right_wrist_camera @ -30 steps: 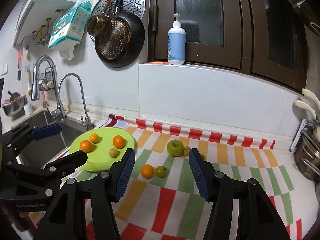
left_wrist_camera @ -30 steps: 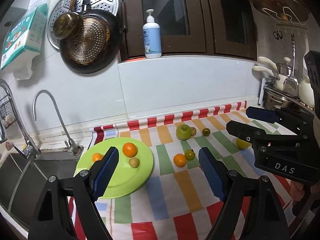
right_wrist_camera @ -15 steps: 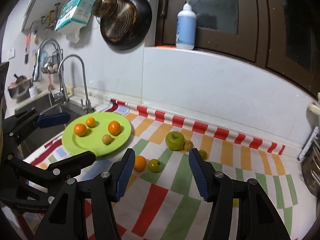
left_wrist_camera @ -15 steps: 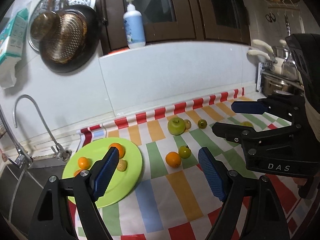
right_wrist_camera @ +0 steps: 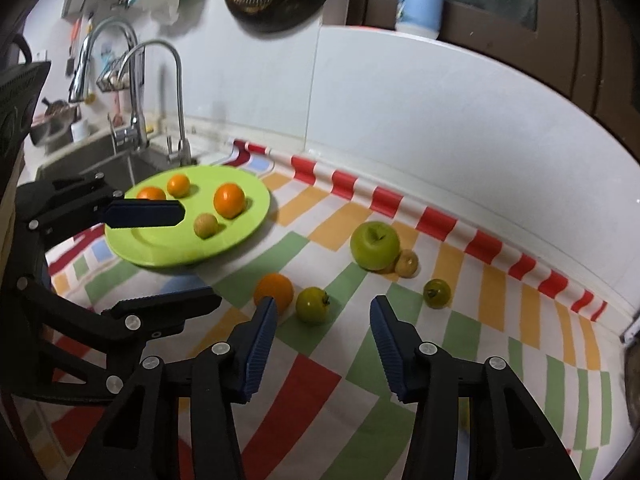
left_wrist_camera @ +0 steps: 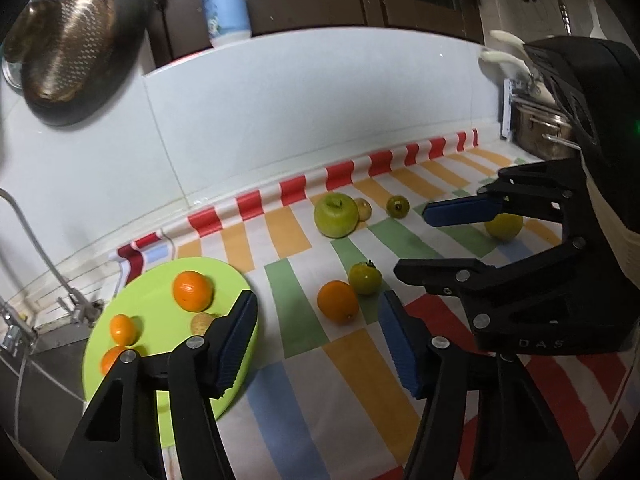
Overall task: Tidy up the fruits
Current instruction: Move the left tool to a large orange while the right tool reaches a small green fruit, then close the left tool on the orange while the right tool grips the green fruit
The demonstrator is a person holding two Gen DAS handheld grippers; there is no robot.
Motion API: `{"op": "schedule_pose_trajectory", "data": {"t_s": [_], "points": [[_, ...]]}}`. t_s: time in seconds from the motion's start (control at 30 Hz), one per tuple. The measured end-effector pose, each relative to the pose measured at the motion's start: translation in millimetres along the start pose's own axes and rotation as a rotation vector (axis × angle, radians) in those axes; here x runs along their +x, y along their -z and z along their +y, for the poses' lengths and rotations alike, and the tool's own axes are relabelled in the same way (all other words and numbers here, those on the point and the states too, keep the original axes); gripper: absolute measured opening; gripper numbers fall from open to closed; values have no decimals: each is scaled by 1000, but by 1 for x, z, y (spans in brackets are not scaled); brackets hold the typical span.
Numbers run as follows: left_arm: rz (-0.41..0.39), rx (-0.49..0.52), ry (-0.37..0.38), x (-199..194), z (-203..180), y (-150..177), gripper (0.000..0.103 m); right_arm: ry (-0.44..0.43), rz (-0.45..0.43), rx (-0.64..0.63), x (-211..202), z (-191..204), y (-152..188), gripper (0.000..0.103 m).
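Both my grippers hang spread and empty above the striped cloth [right_wrist_camera: 320,380], fruit scattered just ahead.

The only writing I can read is "DAS" on the body of my right gripper [left_wrist_camera: 424,240] as seen from the left wrist camera; the label on the blue-and-white bottle [left_wrist_camera: 225,4] on the ledge is too blurred for me. My left gripper [left_wrist_camera: 316,336] has its blue pads wide apart, holding nothing, with the loose orange [left_wrist_camera: 337,301] just beyond the gap and a small green tomato [left_wrist_camera: 364,278] touching or nearly touching it. In the right wrist view the same orange [right_wrist_camera: 274,290] sits by the inner pad of my right gripper [right_wrist_camera: 322,344], also spread. The green apple [right_wrist_camera: 374,245] lies farther back near the red-striped edge. The green plate [right_wrist_camera: 224,240] at left holds three oranges and one small tan fruit.
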State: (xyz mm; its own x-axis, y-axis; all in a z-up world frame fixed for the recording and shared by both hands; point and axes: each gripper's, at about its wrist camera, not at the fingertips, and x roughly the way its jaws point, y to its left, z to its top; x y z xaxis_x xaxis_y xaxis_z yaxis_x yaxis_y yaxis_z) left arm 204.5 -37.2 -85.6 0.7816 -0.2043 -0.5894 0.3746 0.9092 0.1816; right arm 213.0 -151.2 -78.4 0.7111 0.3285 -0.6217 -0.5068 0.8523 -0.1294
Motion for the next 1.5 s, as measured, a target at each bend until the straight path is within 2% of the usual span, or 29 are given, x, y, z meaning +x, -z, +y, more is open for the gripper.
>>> {"op": "schedule_pose_trajectory", "data": {"t_s": [0.13, 0.3, 0.53, 0.67, 0.8, 0.97, 1.2, 1.5], "points": [[36, 18, 39, 18, 4, 5, 53, -15, 27, -12, 16, -3, 0, 45], [69, 23, 89, 34, 5, 7, 53, -43, 57, -26, 35, -3, 0, 41], [105, 68, 133, 52, 3, 6, 53, -73, 96, -51, 54, -1, 1, 41], [120, 88, 138, 60, 4, 3, 53, -89, 111, -50, 63, -2, -3, 37], [132, 70, 154, 64, 8, 1, 53, -92, 112, -31, 69, -6, -5, 37], [152, 45, 170, 72, 10, -2, 50, -126, 148, 22, 79, -13, -4, 30], [164, 34, 189, 77, 7, -5, 36, -91, 138, 88, 68, -22, 2, 29], [163, -37, 166, 66, 9, -9, 36, -45, 105, 159, 45, -29, 5, 29]]}}
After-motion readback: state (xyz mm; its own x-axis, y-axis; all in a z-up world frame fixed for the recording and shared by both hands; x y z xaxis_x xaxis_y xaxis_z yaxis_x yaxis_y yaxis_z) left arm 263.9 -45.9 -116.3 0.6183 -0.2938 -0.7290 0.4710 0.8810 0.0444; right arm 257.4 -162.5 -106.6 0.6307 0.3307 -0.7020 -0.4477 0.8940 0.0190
